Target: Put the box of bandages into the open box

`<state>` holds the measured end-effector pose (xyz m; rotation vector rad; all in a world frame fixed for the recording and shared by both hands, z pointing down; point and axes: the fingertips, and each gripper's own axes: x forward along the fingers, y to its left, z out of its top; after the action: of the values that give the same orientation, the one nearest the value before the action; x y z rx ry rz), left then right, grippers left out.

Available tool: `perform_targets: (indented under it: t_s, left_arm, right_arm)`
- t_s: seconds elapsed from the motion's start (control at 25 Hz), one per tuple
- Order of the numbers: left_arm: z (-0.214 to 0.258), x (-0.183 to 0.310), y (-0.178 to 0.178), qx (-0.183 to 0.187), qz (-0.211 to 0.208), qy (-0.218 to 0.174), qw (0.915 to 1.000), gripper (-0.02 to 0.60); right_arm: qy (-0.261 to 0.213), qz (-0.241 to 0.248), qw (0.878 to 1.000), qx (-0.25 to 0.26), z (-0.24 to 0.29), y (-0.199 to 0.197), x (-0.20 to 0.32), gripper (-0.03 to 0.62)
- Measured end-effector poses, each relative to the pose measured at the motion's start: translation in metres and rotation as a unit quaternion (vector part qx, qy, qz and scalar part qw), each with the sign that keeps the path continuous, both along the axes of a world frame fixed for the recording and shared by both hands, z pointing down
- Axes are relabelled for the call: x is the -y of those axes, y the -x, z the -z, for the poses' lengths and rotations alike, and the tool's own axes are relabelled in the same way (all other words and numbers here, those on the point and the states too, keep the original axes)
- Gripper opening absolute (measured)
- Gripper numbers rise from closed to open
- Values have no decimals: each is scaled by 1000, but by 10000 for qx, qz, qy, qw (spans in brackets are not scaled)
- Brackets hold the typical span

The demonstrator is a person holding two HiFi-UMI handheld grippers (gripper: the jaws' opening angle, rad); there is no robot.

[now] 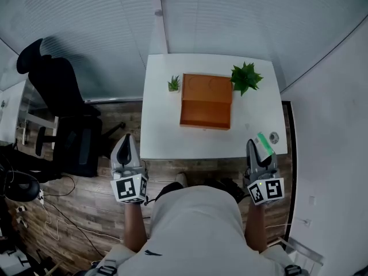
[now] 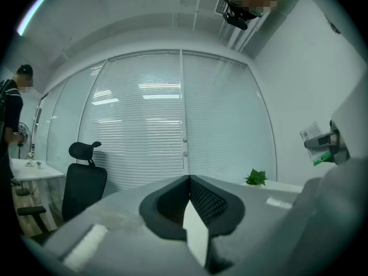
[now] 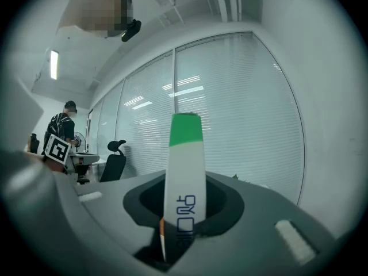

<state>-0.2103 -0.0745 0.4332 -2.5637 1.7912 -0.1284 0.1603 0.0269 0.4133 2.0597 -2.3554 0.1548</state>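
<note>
An orange open box (image 1: pixel 206 102) lies in the middle of a white table (image 1: pixel 158 125). My right gripper (image 1: pixel 257 146) hovers over the table's near right corner, pointing up and away. It is shut on the box of bandages (image 3: pixel 184 183), a slim white carton with a green end and blue print that stands upright between the jaws. The box of bandages (image 1: pixel 264 143) juts past the fingertips in the head view. My left gripper (image 1: pixel 127 140) hangs left of the table's near edge, over the floor, apart from the open box. Its jaws meet with nothing between them (image 2: pixel 188 180).
A small potted plant (image 1: pixel 173 84) stands left of the open box and a larger one (image 1: pixel 246 76) at its right rear corner. A small round item (image 1: pixel 273 137) lies near the table's right front corner. A black office chair (image 1: pixel 63 119) stands at the left. A person (image 2: pixel 11 114) stands far off.
</note>
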Motion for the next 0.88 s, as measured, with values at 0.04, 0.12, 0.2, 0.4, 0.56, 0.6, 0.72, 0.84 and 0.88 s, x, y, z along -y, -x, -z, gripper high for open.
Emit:
perform_targets:
  t_s: [0.04,0.12,0.2,0.4,0.56,0.6,0.72,0.84,0.88]
  left_arm:
    - [0,4,1,-4,-22,10,10000,6]
    - [1,13,3,1,-91,20,10000,6]
    - [2,20,2,27,-165,17,9999,6]
    - [1,36,1,69,-144,32,9999,6]
    - [0,53,-10,116,-65,45,9999,6]
    - [0,56,-14,125,-47,42,9999,6]
    - [2,64,-24,158,46,27,9999,6]
    - [3,70,-31,151,194,27,9997,6]
    - [3,72,-34,137,246,32,9996,6]
  right_arm:
    - [0,-25,10000,1,1,2,3,93]
    - [-9,-63,10000,-10,3,6,10,94]
    - [-14,-83,10000,-22,4,8,17,93]
    - [40,-41,10000,-48,-2,7,34,92]
    - [73,72,9999,-73,-5,-2,53,92]
    - [78,105,9999,-82,-5,-6,58,92]
    - [99,223,9997,-88,-7,-17,72,92]
    - [126,375,9991,-131,-9,-25,85,92]
    - [146,432,9988,-172,-11,-28,90,92]
